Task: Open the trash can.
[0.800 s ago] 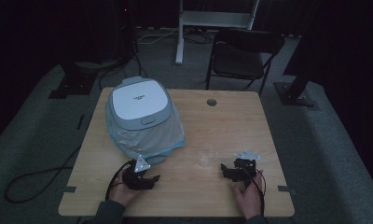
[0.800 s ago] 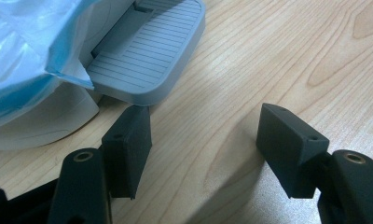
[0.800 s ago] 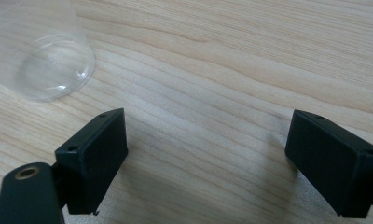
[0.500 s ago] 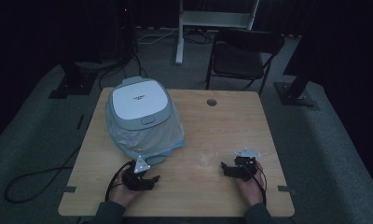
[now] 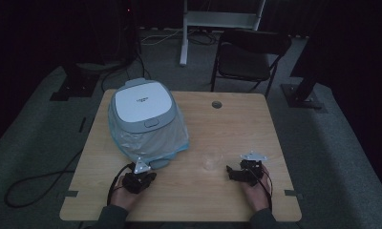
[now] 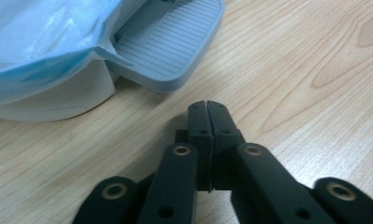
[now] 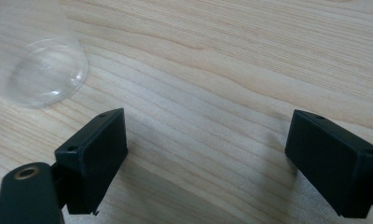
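A white pedal bin [image 5: 143,112] with a grey-rimmed lid and a pale blue liner bag [image 6: 44,37] stands on the left half of the wooden table [image 5: 227,124]. Its grey ribbed pedal [image 6: 170,42] faces the front edge. My left gripper [image 5: 150,177] rests on the table just in front of the pedal, its jaws shut with nothing between them [image 6: 207,105]. A clear plastic cup [image 5: 212,161] stands near the table's middle front. My right gripper [image 5: 230,172] lies to the right of the cup, pointing at it. It is open [image 7: 208,144], with bare wood between the jaws and the cup [image 7: 40,60] ahead of them to the left.
A folding chair [image 5: 249,57] and a white desk frame [image 5: 217,19] stand beyond the table's far edge. A cable hole [image 5: 217,104] sits near the far edge. Black stands [image 5: 303,90] and cables lie on the dark carpet around the table.
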A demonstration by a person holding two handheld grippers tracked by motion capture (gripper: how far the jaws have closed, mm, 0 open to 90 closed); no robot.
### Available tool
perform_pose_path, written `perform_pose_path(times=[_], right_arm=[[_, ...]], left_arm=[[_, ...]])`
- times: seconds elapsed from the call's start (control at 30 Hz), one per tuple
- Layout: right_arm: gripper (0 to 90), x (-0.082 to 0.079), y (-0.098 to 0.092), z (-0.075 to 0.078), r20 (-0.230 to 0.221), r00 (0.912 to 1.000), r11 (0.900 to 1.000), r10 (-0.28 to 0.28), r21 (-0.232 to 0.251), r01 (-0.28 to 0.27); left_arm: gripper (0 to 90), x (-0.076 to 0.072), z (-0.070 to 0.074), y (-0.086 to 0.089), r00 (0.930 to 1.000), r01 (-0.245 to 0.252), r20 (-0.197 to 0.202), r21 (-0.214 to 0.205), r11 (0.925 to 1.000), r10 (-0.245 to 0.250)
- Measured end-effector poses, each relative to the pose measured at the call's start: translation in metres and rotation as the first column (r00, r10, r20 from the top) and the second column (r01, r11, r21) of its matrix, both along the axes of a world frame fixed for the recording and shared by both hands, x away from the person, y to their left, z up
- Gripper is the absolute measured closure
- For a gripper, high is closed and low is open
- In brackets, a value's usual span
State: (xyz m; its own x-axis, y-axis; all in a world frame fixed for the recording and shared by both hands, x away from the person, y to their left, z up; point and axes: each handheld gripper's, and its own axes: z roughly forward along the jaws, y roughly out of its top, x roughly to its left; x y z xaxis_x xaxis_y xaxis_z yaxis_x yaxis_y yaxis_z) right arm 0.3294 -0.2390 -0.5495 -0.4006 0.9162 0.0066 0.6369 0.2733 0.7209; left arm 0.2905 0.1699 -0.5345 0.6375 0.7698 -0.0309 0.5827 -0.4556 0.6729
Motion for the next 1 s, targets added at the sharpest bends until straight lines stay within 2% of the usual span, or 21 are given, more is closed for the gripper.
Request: perform_pose_path(times=[0.13,0.2,0.33,0.57,0.77,1.0], right_arm=[[11.8,0.000,0.000,0.000,0.000,1.0000,1.0000,0.000,0.000,0.000],[11.9,0.000,0.000,0.000,0.000,1.0000,1.0000,0.000,0.000,0.000],[11.9,0.000,0.000,0.000,0.000,1.0000,1.0000,-0.001,0.000,0.001],[12.0,0.000,0.000,0.000,0.000,1.0000,1.0000,-0.001,0.000,0.001],[12.0,0.000,0.001,0.000,0.000,1.0000,1.0000,-0.003,0.000,0.003],[12.0,0.000,0.001,0.000,0.000,1.0000,1.0000,-0.003,0.001,0.003]], left_arm=[[90.0,-0.001,0.002,-0.002,0.9998,-0.006,0.021,-0.004,1.0000,0.006],[90.0,-0.001,0.008,-0.005,0.9987,-0.011,0.050,-0.028,0.9996,0.013],[90.0,0.001,0.013,-0.012,0.9968,-0.015,0.077,-0.050,0.9986,0.019],[90.0,0.007,0.016,-0.017,0.9932,-0.036,0.109,-0.054,0.9979,0.041],[90.0,0.013,0.017,-0.013,0.9921,-0.052,0.111,-0.065,0.9965,0.059],[90.0,0.021,0.017,-0.023,0.9899,-0.062,0.124,-0.054,0.9966,0.068]])
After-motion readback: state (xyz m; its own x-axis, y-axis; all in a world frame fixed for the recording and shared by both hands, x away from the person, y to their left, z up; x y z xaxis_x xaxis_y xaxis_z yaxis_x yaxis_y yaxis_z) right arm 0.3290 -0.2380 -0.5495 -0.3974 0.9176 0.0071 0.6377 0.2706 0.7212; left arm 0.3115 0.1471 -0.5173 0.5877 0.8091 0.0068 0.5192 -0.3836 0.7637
